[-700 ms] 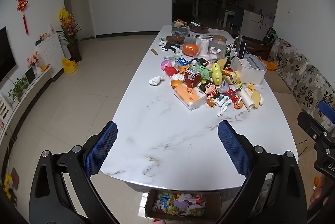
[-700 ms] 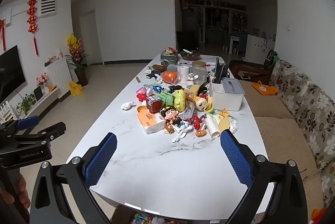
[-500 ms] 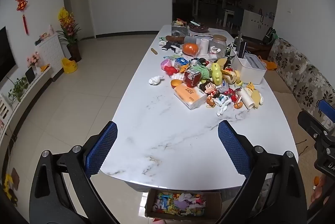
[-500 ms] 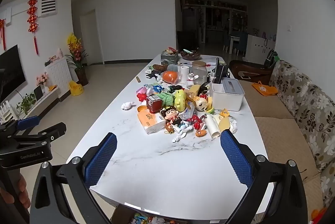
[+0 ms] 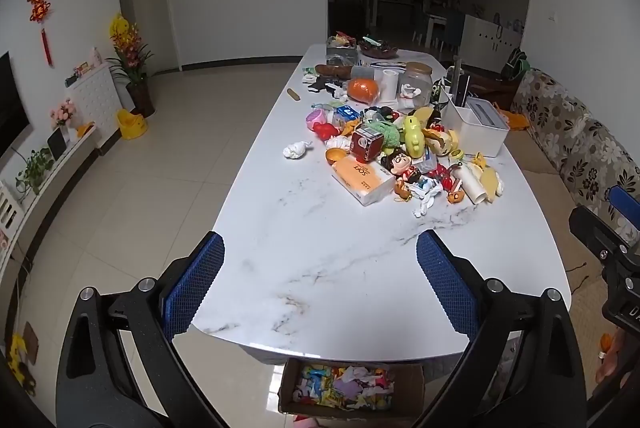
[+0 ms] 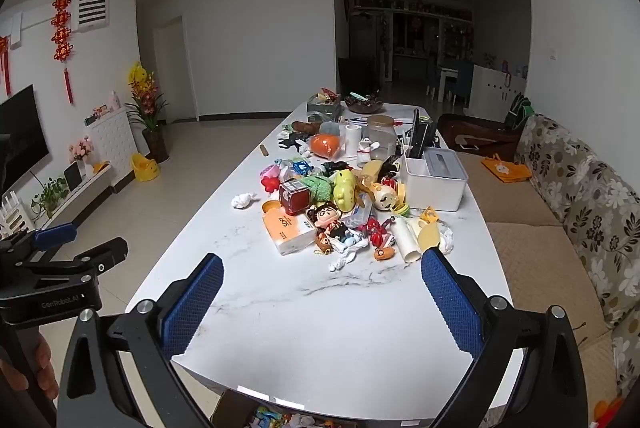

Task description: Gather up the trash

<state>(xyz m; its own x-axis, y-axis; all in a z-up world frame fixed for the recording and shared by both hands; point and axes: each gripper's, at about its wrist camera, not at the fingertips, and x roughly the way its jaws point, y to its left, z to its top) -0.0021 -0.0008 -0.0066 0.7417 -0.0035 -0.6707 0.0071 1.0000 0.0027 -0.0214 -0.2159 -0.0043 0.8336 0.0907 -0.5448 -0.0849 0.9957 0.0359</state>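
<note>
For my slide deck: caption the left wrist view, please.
Open left claw hovers over a marble table strewn with toys; trash box below.

White surface (image 5: 312,252) with grey marble veining. Blue textured pads on black left claw (image 5: 320,292) and right claw (image 6: 322,304). Orange-and-white tissue pack (image 5: 362,177). Dark red cube box (image 5: 366,143). Yellow-green toy (image 5: 414,135). Crumpled white tissue (image 5: 297,149). White storage box (image 5: 478,131). Brown cardboard box (image 5: 352,386) holding multicoloured wrappers. Grey-brown sofa (image 6: 592,211) with floral pattern. Red knot ornament (image 6: 62,31) on white wall.
</note>
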